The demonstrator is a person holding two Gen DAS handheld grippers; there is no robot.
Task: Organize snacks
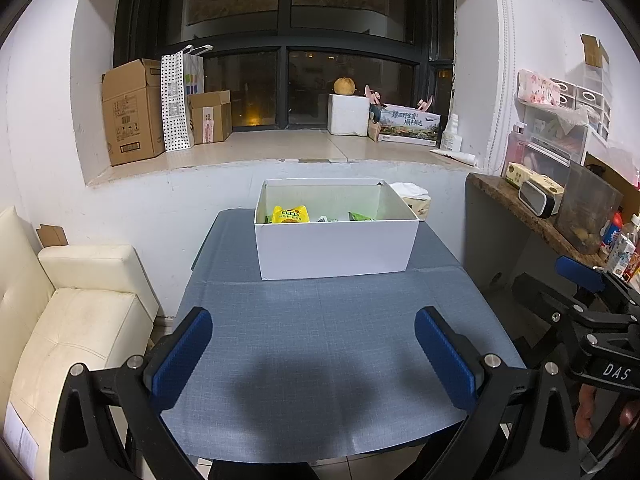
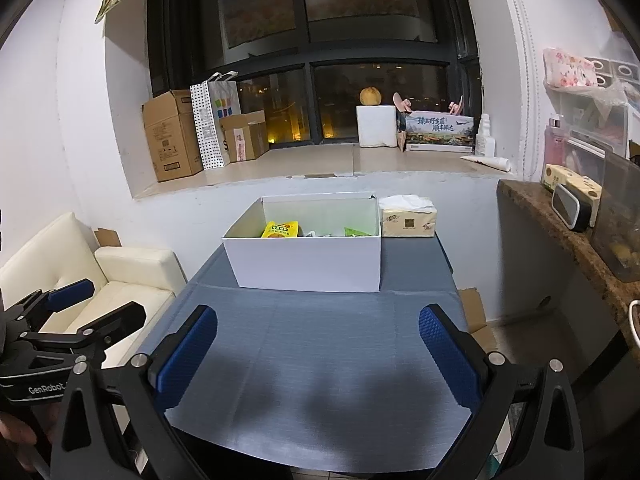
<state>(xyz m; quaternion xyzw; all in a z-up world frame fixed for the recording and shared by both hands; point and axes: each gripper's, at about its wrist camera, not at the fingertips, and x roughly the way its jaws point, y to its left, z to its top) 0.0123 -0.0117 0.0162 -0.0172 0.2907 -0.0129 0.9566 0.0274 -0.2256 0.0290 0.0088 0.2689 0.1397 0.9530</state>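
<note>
Left claw (image 1: 313, 338), black-framed with blue ribbed pads, spread wide and gripping nothing, poised low in the frame over bare cloth at the near edge of the bench (image 1: 320, 340). Right claw (image 2: 318, 338), same build, likewise splayed apart and carrying nothing, hanging at a matching height just beside its twin; each seen at the lower edge of the other's view. Both probably drawn back level like this because nothing loose shows on the blue-grey cloth to pick up. Further up, mid-frame and well apart from both claws: an open white rectangular cardboard box (image 1: 336, 246) set at the far end of the bench, presumably the collecting bin. Inside it, a yellow snack packet (image 1: 291, 214) leaning at the left and a green snack packet (image 1: 361, 217) toward the right, other contents too hidden by the front wall to name. Just right of the box, touching or nearly so, a beige soft tissue pack (image 2: 408, 216). Judged near finished, or paused between items.
</note>
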